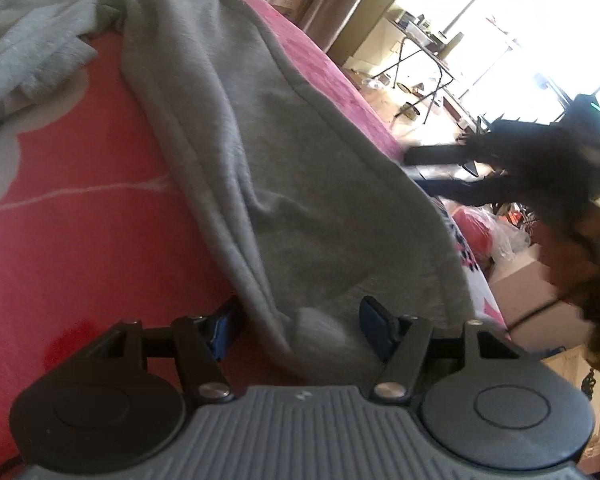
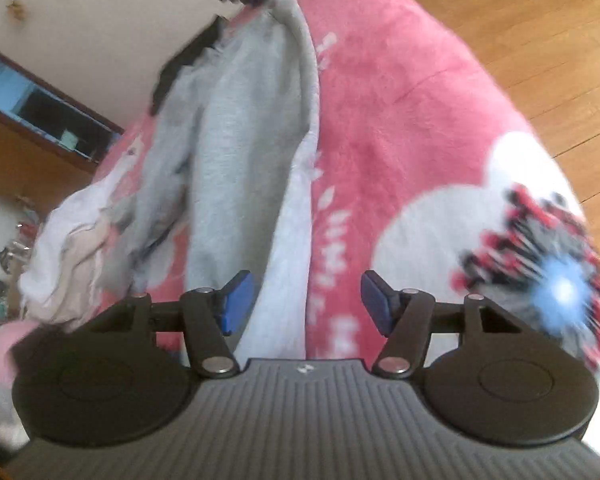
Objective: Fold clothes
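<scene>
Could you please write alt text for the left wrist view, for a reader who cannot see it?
The left tool is open, its blue pads either side of the near end of grey sweatpants laid out on a pink blanket. The right tool reaches toward the garment's far edge, blurred.

— Where on the bed point(image 1: 72, 216)?
— Trousers point(image 1: 284, 184) stretched lengthwise along the blanket point(image 2: 400, 128), near end between the jaws of the left gripper point(image 1: 300, 328).
— And alongside?
— Second garment point(image 1: 32, 44) off to the left, far end. Right gripper point(image 1: 424, 168) at the right edge. Floor point(image 2: 540, 48) beyond the bed.
</scene>
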### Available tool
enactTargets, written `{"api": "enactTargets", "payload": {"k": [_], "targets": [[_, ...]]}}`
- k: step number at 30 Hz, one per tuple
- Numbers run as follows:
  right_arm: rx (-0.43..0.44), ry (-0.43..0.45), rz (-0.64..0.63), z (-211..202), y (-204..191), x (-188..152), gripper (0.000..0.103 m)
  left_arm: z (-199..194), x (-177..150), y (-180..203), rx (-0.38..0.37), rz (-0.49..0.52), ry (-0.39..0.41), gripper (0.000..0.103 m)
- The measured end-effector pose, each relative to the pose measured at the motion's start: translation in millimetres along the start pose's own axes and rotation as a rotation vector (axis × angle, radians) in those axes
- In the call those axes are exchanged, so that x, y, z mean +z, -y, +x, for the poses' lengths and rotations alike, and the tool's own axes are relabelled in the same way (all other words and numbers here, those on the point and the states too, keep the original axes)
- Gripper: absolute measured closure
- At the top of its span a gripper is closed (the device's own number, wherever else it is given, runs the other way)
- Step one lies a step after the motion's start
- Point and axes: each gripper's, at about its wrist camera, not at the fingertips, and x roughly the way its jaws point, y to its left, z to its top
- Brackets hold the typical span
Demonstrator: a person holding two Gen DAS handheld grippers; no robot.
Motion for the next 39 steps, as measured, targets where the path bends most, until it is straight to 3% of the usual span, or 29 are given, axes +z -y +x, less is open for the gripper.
{"api": "enactTargets", "payload": {"k": [3, 4, 5, 8, 14, 17, 21, 24, 27, 29, 33, 35, 39], "targets": [[0.015, -0.030, 0.023, 27.1, 0.3, 7.7, 0.052, 0.6, -3.3, 2.2, -0.012, 0.006, -0.010, 0.039], [0.007, -0.025, 0.018, 26.1, 2.7, 6.0, 0.073, -1.0, -4.2, 0.0, -0.017, 0.006, -0.011, 0.039], [-0.002, -0.014, 0.004, 24.4, -0.7, 6.2, 0.099, 1.6, 0.9, 1.2, -0.029, -0.002, -0.015, 0.039], [-0.030, 0.019, -0.040, 19.2, -10.7, 6.6, 0.100, -1.3, 6.9, -3.1, -0.100, -0.044, -0.012, 0.039], [-0.063, 0.200, -0.136, -39.2, -34.2, 24.3, 0.100, -7.9, 16.0, -3.6, -0.246, -0.073, 0.000, 0.035], [-0.152, 0.228, -0.160, -48.0, -27.4, 36.7, 0.100, 2.3, 12.1, -5.3, -0.280, -0.094, -0.042, 0.035], [-0.266, 0.136, -0.095, -19.9, 12.5, 37.8, 0.100, 16.5, 0.9, -10.1, -0.271, -0.101, -0.114, 0.036], [-0.305, 0.052, -0.060, 7.3, 42.4, 31.7, 0.100, 15.7, 6.9, -20.0, -0.266, -0.113, -0.111, 0.036], [-0.273, 0.069, -0.045, -4.1, 44.9, 34.1, 0.095, -2.3, 15.8, -42.1, -0.224, -0.131, -0.038, 0.035], [-0.269, 0.074, -0.064, -17.6, 41.4, 38.9, 0.075, -8.4, 32.3, -61.2, -0.185, -0.152, 0.006, 0.035], [-0.229, 0.133, -0.126, -34.5, 30.5, 66.3, 0.058, -4.9, 72.2, -92.1, -0.074, -0.187, 0.058, 0.035], [-0.203, 0.160, -0.169, -23.5, 20.8, 92.6, 0.052, 4.7, 92.9, -100.2, -0.005, -0.193, 0.084, 0.035], [-0.090, 0.162, -0.189, 38.7, 2.7, 160.5, 0.048, 29.9, 137.0, -109.6, 0.133, -0.191, 0.150, 0.036]]}}
